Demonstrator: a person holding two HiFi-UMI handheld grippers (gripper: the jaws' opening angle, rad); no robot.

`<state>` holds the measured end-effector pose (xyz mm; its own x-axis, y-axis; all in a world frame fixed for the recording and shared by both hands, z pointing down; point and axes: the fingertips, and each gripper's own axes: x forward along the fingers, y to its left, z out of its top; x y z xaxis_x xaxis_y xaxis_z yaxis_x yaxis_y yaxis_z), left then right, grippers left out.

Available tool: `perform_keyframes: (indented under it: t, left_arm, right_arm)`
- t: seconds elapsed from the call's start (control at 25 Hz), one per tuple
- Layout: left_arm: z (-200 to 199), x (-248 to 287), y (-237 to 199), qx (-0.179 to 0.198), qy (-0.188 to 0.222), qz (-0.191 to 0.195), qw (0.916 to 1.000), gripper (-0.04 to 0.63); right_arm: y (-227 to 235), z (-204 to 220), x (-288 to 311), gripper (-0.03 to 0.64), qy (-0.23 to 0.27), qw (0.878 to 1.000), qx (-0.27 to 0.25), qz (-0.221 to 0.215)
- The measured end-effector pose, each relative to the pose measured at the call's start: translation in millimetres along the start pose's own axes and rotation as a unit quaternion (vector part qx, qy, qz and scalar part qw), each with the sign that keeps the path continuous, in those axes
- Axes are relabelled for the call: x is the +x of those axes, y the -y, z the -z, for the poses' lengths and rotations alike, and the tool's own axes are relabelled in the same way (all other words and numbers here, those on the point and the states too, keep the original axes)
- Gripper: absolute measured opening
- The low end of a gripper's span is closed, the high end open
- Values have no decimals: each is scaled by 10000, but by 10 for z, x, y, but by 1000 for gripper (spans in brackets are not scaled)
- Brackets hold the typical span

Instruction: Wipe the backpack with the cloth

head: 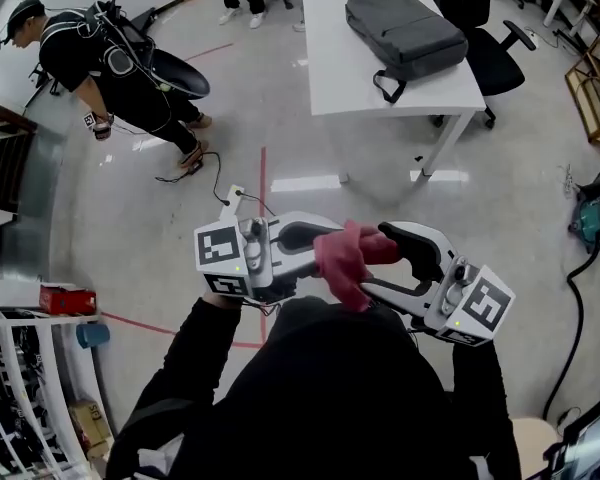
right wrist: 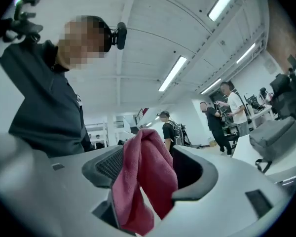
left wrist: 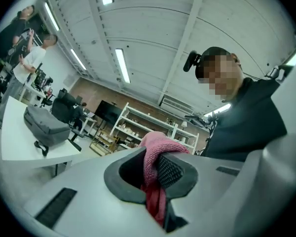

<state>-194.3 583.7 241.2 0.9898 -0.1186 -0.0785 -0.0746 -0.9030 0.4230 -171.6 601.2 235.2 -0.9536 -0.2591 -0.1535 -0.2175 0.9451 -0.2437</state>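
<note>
A dark grey backpack (head: 405, 30) lies flat on the white table (head: 325, 68) far ahead of me; it also shows small in the left gripper view (left wrist: 44, 125) and the right gripper view (right wrist: 276, 135). Both grippers are held close to my chest, tips facing each other. The pink cloth (head: 345, 258) hangs between them. My left gripper (head: 325, 248) is shut on the cloth (left wrist: 155, 147), which bunches over its pads. My right gripper (head: 380, 253) stands wide open, with a fold of the cloth (right wrist: 145, 177) draped loosely between its jaws.
A black office chair (head: 490, 38) stands behind the table's right end. A person in black (head: 110, 58) bends over at the far left. White shelving with a red box (head: 65, 298) is at my left, and a black cable (head: 570, 298) runs along the floor on the right.
</note>
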Motion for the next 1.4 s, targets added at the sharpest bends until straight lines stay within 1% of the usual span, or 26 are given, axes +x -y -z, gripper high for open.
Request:
perform_keyframes:
  t: [0.12,0.24,0.32,0.4,0.44,0.48,0.52,0.6,0.68,0.8,0.84,0.92,0.96,1.04,1.12,1.2,1.28,1.4]
  left_arm:
    - [122,338,135,84,-405,247,9988,41]
    - [244,639,264,213,-901,585,9940,41]
    - [281,798,268,232,-1105,712,9910,41]
    - [254,938,199,132,-1110,765,9908,41]
    - [240,999,147,88,-1101,775,9909,41]
    - [237,1057,96,54,-1101,778,9909,41]
    - [244,1116,54,21,-1105,782,9908,41]
    - [277,1240,-14,-45,-1115,793,9906,41]
    - [313,1357,-112,-63,-1129,770,9906,43]
    - [360,1512,-340,-17,-1161,667,9910,45]
    - [372,1557,-429,-2,-1162,612,9913,53]
    - [394,1630,-646,9,-1146,438,9924,100]
    - [401,1654,-783,9,-1118,303,9933,114]
    - [380,1666,-1113,-25,-974,-61,9952,118]
    - [291,1613,-1488,-132,-701,-517,9961,118]
    - [179,1471,-1890,-286,-378,-986,9940,118]
    - [94,1272,-2290,-422,-147,-1362,9897,118]
    - [60,995,-2795,-556,-131,-1740,9831,118]
  right_arm:
    - [-5,-72,-158,316,189,9990,189,-358]
    - [30,58,-333,341,-10,9983,187,-557]
    - [61,137,-487,339,-139,9983,193,-541]
    - [127,181,-656,330,-201,9990,125,-374]
    - [177,180,-738,266,-170,9995,87,-237]
    - [227,163,-813,128,-85,9999,81,-95]
    - [271,134,-879,80,38,9999,110,29]
    - [346,95,-983,70,252,9992,152,260]
    - [449,108,-1086,63,292,9979,110,569]
    - [698,128,-1293,58,290,9922,123,1209]
    - [807,137,-1385,57,301,9887,161,1460]
    - [1062,152,-1610,57,405,9795,272,1953]
    - [1205,144,-1731,57,511,9735,358,2200]
    - [1510,108,-1953,57,705,9596,502,2678]
    - [1813,68,-2087,57,773,9470,565,3067]
    - [2120,47,-2092,57,735,9375,600,3348]
    - [2452,57,-2004,57,685,9283,685,3589]
    - [2950,85,-1820,57,640,9151,852,3889]
